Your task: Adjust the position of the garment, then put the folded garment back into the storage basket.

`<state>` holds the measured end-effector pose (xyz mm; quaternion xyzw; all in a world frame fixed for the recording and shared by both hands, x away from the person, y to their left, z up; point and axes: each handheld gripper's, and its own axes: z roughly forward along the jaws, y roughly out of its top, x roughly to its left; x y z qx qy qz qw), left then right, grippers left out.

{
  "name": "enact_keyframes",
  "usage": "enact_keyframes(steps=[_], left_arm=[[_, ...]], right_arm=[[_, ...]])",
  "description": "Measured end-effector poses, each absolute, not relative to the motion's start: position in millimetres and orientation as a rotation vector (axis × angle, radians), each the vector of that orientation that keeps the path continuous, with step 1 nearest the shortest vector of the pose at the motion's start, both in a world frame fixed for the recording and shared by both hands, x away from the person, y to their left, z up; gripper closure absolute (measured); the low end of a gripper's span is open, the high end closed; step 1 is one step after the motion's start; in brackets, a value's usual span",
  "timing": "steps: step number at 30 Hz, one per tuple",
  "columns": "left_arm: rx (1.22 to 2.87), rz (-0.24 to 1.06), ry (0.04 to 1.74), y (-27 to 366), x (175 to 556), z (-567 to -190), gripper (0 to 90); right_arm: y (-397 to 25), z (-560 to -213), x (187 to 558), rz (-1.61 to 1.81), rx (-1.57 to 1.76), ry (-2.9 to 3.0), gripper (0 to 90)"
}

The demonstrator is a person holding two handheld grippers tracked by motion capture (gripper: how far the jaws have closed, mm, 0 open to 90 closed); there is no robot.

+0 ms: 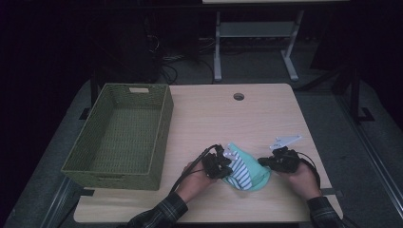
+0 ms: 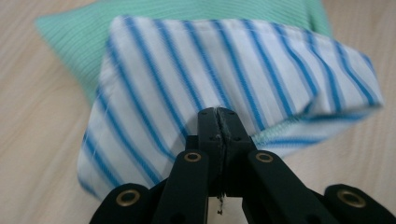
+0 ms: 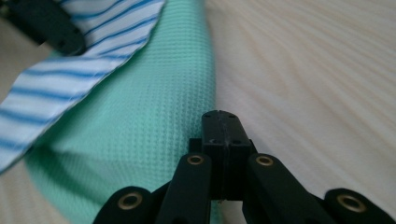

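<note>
The cloth [image 1: 247, 172], mint green with a blue-striped white layer on top, lies bunched at lower centre of the high view, on the table [image 1: 214, 118] directly between the two grippers. The left gripper [image 2: 217, 114] is clenched on the striped edge, jaws pressed together with fabric pinched between. The right gripper [image 3: 220, 116] has its jaws closed at the green edge; whether fabric is caught there I cannot tell. The basket [image 1: 119, 137] sits at left of the frame, on the left gripper's side, so any carry runs leftward across the table.
</note>
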<state>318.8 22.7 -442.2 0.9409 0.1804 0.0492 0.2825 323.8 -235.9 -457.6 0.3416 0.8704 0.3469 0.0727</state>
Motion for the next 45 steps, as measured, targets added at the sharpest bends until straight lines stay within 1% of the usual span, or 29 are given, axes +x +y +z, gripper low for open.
enact_keyframes(steps=[9, 14, 18, 21, 25, 26, 27, 29, 32, 36, 39, 40, 42, 45], left_arm=[[2.511, 0.190, 0.554, 39, 333, -442, 88.7], [2.521, 0.225, 0.546, 39, 334, -442, 88.7], [2.506, 0.200, 0.551, 42, 335, -440, 88.4], [2.470, 0.171, 0.554, 46, 336, -435, 86.3], [2.437, 0.132, 0.560, 53, 336, -428, 78.3], [2.433, 0.131, 0.562, 54, 335, -427, 75.1], [2.432, 0.129, 0.557, 55, 334, -426, 72.0], [2.432, 0.114, 0.547, 58, 333, -425, 65.0], [2.432, 0.084, 0.537, 59, 331, -425, 54.8], [2.446, 0.056, 0.508, 58, 329, -425, 44.8], [2.438, 0.047, 0.512, 56, 329, -428, 36.6], [2.460, 0.045, 0.493, 56, 330, -429, 33.2], [2.461, 0.034, 0.505, 53, 330, -433, 27.3], [2.488, 0.032, 0.499, 51, 330, -439, 21.7]], right_arm=[[-221, -458, 305, 1.065, 0.958, 2.675, 89.8], [-214, -459, 297, 1.091, 0.920, 2.698, 89.8], [-214, -458, 298, 1.112, 0.927, 2.687, 89.8], [-219, -459, 300, 1.122, 0.949, 2.652, 89.0], [-227, -462, 307, 1.114, 0.999, 2.589, 74.9], [-229, -464, 309, 1.110, 1.010, 2.570, 68.7], [-231, -465, 311, 1.107, 1.022, 2.551, 66.3], [-235, -465, 313, 1.090, 1.044, 2.517, 55.9], [-241, -468, 316, 1.093, 1.063, 2.468, 42.7], [-247, -474, 322, 1.074, 1.114, 2.432, 29.8], [-250, -476, 326, 1.061, 1.133, 2.410, 24.3], [-251, -477, 326, 1.057, 1.146, 2.408, 24.2], [-251, -478, 327, 1.052, 1.148, 2.405, 23.2], [-251, -479, 327, 1.046, 1.139, 2.404, 22.5]])
